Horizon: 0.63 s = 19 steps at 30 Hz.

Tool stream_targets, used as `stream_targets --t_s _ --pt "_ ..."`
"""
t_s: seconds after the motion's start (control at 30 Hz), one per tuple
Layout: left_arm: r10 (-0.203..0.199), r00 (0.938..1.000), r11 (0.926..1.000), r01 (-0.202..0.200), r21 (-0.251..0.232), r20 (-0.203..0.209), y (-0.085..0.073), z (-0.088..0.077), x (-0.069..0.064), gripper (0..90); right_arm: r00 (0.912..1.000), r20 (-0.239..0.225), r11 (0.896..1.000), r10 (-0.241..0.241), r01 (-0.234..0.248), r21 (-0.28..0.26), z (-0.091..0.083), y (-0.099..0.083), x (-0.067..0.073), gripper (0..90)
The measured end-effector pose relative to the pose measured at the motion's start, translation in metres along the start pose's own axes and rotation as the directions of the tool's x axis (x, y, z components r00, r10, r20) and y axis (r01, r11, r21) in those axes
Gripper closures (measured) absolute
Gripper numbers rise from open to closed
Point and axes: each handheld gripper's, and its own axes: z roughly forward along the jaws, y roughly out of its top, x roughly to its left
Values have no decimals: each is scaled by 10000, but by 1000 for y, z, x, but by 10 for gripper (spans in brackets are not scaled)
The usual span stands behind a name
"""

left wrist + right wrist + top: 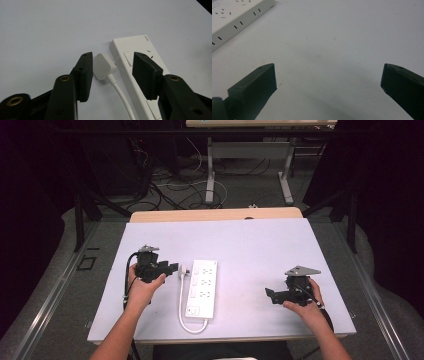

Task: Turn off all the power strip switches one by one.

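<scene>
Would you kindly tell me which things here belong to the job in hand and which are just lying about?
In the job:
- white plug with its cord, between the open left gripper fingers
- white power strip

Just about:
- right gripper, open, idle on the table
- floor cables
- far desk frame

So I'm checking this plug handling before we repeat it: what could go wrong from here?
The left hand-held gripper is open, with the white plug close beside one jaw, so a sideways move might knock it. Its cable runs between the jaws and could snag. The power strip lies loose and may slide.
</scene>
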Motion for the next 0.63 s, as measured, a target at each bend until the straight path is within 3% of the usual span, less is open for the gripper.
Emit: stream_targets --t_s 0.2,0.23,0.33,0.47,0.57,0.6,0.63 --pt "263 9977 9980 -297 -551 -617 -9 -6 3 368 10000 1 10000 -6 6 11 0 0 1 0" --pt "352 9969 9971 -397 -651 -699 -11 -7 4 312 10000 -6 10000 6 -6 11 0 0 0 0" --pt "687 9927 9931 -775 -877 -993 -14 -10 8 254 10000 15 10000 -25 25 8 0 0 0 0" --pt "716 9938 9910 -805 -1070 -848 -20 -14 12 234 10000 34 10000 27 -27 19 0 -1 0 0" --pt "956 9914 9901 -1040 -946 -890 -23 -19 16 233 10000 39 10000 23 -23 -20 0 -1 -1 0" --pt "820 9922 9890 -926 -1152 -941 -24 -18 16 233 10000 55 10000 13 -13 -20 0 -1 -2 0" --pt "895 9924 9904 -976 -981 -839 -25 -20 19 233 10000 60 10000 -35 35 -40 0 -1 -2 0"
